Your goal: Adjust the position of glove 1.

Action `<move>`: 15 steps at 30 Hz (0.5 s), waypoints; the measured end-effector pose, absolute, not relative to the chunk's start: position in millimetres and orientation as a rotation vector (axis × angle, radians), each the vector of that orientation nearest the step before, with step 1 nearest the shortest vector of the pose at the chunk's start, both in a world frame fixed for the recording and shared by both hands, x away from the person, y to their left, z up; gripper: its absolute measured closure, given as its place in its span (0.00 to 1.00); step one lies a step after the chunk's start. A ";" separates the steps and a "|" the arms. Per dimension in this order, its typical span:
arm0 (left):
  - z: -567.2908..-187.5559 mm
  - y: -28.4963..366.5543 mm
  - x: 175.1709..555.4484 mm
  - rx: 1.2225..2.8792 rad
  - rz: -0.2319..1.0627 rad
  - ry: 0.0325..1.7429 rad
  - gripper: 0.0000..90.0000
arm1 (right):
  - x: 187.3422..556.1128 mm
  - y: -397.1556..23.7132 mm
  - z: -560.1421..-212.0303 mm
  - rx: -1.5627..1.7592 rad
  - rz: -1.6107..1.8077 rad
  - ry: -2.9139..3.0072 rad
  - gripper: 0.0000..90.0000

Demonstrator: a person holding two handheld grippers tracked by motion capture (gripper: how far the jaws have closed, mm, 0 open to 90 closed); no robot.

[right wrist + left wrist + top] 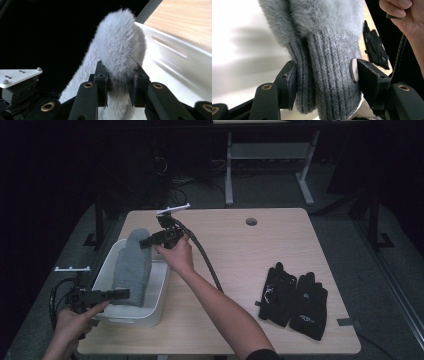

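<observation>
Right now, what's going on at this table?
A person holds a grey fuzzy mitten with two claws over a white bin at the table's left side. The left claw grips the mitten's ribbed knit cuff, and the right claw pinches its furry tip at the far end. The mitten hangs stretched between them, partly down inside the bin. A pair of black gloves lies on the table to the right, untouched.
</observation>
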State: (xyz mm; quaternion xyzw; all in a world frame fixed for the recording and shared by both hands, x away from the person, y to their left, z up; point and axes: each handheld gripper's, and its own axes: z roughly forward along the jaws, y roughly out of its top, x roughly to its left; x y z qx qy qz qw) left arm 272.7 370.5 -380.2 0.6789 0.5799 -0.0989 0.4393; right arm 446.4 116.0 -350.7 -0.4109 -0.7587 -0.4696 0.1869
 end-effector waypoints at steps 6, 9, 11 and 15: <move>-390.7 371.9 272.5 1.702 -0.264 1.462 0.41 | 445.6 119.4 -362.5 -1.167 -1.288 -2.139 0.80; -393.3 370.8 272.0 1.718 -0.252 1.479 0.41 | 444.7 121.0 -370.8 -1.170 -1.265 -2.149 0.80; -392.9 369.4 272.3 1.738 -0.237 1.481 0.41 | 444.6 121.2 -374.6 -1.176 -1.257 -2.144 0.81; -391.0 366.8 271.4 1.772 -0.218 1.497 0.40 | 444.0 120.3 -379.3 -1.175 -1.251 -2.140 0.81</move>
